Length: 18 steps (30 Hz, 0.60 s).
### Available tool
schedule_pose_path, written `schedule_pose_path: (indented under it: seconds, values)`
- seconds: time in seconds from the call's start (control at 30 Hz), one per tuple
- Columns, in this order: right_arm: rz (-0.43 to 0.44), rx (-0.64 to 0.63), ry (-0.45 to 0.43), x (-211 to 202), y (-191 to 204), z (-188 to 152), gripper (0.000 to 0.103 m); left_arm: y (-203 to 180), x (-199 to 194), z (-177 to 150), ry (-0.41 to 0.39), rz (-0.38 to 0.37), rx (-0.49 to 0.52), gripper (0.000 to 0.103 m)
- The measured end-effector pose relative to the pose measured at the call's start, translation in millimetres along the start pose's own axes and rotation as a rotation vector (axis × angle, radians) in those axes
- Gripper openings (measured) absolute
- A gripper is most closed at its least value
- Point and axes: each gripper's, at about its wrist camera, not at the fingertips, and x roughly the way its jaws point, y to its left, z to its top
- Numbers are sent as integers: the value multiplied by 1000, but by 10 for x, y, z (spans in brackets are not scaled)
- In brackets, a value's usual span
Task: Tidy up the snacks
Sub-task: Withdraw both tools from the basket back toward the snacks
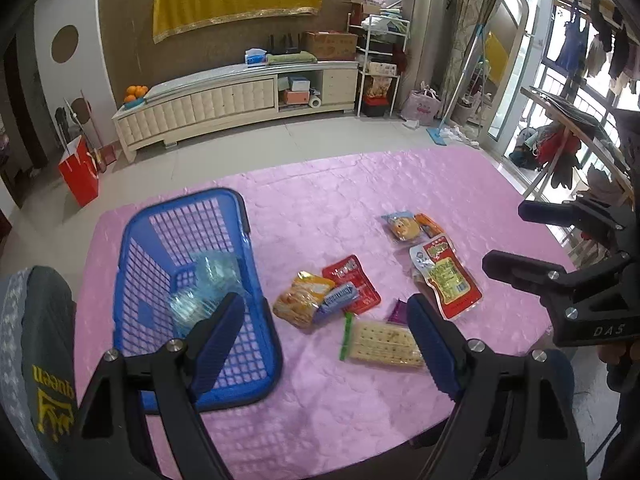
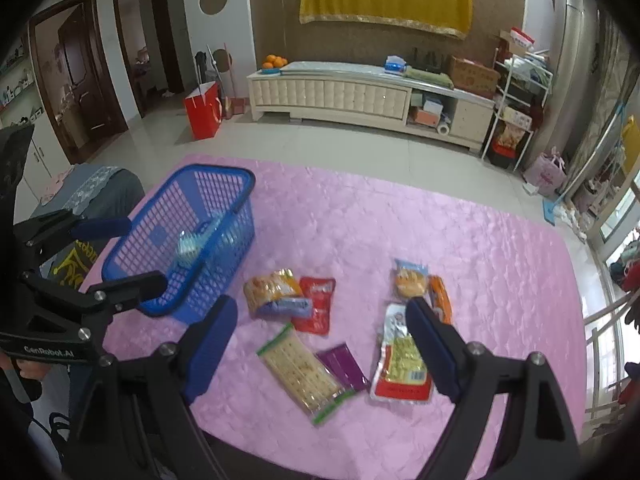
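Left gripper (image 1: 326, 334) and right gripper (image 2: 322, 338), jaws spread wide and empty, above the pink tablecloth (image 2: 460, 240); blue plastic lattice basket (image 1: 136, 280) holds clear wrapped snacks (image 1: 208, 284); loose snack packets, including a cracker pack (image 2: 300, 372), lie beside it

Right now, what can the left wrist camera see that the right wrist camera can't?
Only the left wrist view shows clothes hanging by the window. Only the right wrist view shows two dark wooden doors. Both show the blue basket on the pink tablecloth, the cracker pack, the other loose snacks, and both open grippers: left gripper and right gripper.
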Motion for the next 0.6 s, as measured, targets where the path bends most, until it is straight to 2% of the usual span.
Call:
schedule_pose_path:
  seconds: [0.37, 0.6]
  values:
    - [79, -67, 32, 304, -126, -601, 89, -292, 149, -675, 12, 32, -78, 82]
    - [121, -165, 81, 662, -15, -964, 89, -369, 418, -1064, 52, 113, -83, 82]
